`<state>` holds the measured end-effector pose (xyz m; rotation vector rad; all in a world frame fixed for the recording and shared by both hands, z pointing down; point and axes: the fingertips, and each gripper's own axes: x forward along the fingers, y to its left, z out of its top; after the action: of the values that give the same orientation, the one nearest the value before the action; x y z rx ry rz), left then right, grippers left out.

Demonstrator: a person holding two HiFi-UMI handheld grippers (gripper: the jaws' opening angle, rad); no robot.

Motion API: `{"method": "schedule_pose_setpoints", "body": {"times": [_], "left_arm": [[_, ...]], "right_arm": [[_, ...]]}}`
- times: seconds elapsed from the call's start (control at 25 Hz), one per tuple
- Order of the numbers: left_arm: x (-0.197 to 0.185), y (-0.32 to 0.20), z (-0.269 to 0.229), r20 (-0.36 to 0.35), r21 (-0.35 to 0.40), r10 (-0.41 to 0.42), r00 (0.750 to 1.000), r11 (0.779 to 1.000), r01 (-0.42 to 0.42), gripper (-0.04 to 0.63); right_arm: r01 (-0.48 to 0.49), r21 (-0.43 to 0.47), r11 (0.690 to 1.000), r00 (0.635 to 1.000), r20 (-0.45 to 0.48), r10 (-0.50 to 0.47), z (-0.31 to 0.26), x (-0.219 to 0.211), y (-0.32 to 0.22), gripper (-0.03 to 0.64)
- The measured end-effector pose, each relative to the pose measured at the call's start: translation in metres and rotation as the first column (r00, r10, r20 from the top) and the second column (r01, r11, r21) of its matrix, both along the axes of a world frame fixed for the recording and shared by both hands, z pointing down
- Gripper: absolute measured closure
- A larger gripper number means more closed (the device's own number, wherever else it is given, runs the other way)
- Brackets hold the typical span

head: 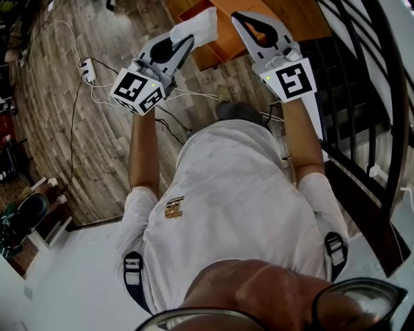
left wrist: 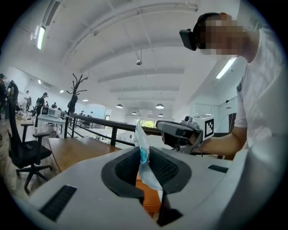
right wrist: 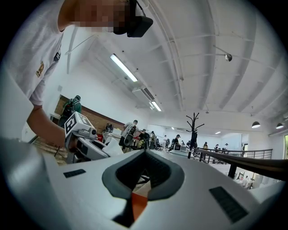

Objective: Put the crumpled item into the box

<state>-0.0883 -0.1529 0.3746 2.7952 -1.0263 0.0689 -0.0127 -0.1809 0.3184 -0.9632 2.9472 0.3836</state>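
Crumpled item point(head: 199, 26), white, gripped by left gripper point(head: 187, 40) fingers at upper centre of frame, overlapping orange box point(head: 223, 46); right gripper point(head: 242, 19) fingers closed, empty.

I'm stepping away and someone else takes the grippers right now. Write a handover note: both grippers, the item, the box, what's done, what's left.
Left gripper: shut on the item, white and crumpled, held in the air.
Right gripper: shut, empty, beside the left one.
Box: orange, open, on the floor below both grippers.
Done: item is gripped and held over the box.
Left: lower it, open the left jaws, let it drop in.
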Motion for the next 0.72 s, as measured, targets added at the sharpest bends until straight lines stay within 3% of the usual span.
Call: {"method": "schedule_pose_setpoints", "body": {"times": [0.36, 0.72], "left_arm": [[0.019, -0.035, 0.028, 0.111, -0.146, 0.118, 0.987, 0.984, -0.101, 0.520], [0.037, -0.057, 0.063, 0.229, -0.277, 0.276, 0.933, 0.938, -0.209, 0.520]], "right_arm": [[0.013, 0.016, 1.000, 1.000, -0.005, -0.013, -0.005, 0.009, -0.045, 0.584], [0.020, 0.016, 1.000, 1.000, -0.019, -0.020, -0.005, 0.019, -0.076, 0.584]]}}
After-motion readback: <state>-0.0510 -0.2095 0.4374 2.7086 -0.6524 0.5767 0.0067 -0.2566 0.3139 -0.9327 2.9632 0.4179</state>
